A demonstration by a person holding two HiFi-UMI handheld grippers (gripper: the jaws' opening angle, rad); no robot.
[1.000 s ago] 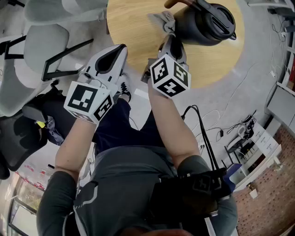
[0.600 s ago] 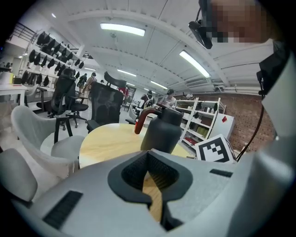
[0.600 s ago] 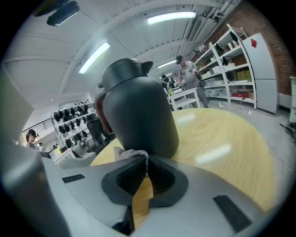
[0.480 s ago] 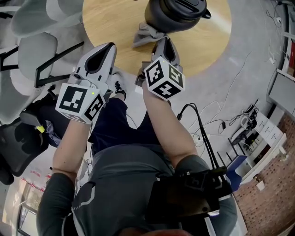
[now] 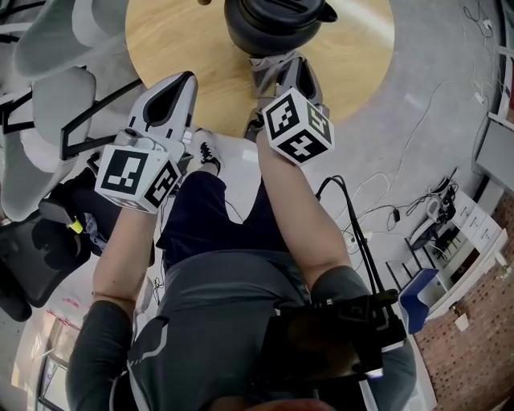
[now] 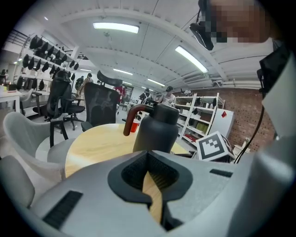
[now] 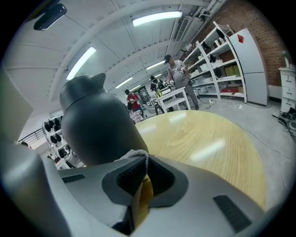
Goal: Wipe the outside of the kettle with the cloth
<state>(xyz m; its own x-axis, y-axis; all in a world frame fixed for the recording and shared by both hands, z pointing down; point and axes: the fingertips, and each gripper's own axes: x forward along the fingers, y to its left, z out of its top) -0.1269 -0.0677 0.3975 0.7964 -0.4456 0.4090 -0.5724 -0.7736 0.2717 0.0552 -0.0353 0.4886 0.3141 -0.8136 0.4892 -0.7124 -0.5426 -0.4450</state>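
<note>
The black kettle (image 5: 271, 22) stands on the round wooden table (image 5: 173, 36); its body (image 6: 155, 130) has a red-brown handle (image 6: 131, 116). A grey cloth (image 5: 270, 63) lies against the kettle's near side. My right gripper (image 5: 283, 69) is shut on the cloth, a sliver of which (image 7: 133, 154) shows at the jaw tips, pressed to the kettle wall (image 7: 97, 127). My left gripper (image 5: 178, 81) hovers at the table's near edge, left of the kettle, shut with nothing in it (image 6: 148, 156).
Grey chairs (image 5: 56, 88) and a black office chair (image 5: 32, 249) stand to the left. Cables (image 5: 385, 217) trail over the floor on the right. A red cup (image 6: 135, 124) sits behind the kettle. The person's legs are below the table edge.
The right gripper has dragged the cloth along the kettle's wall, from its left side round to its near side. The left gripper has kept its place by the table edge.
</note>
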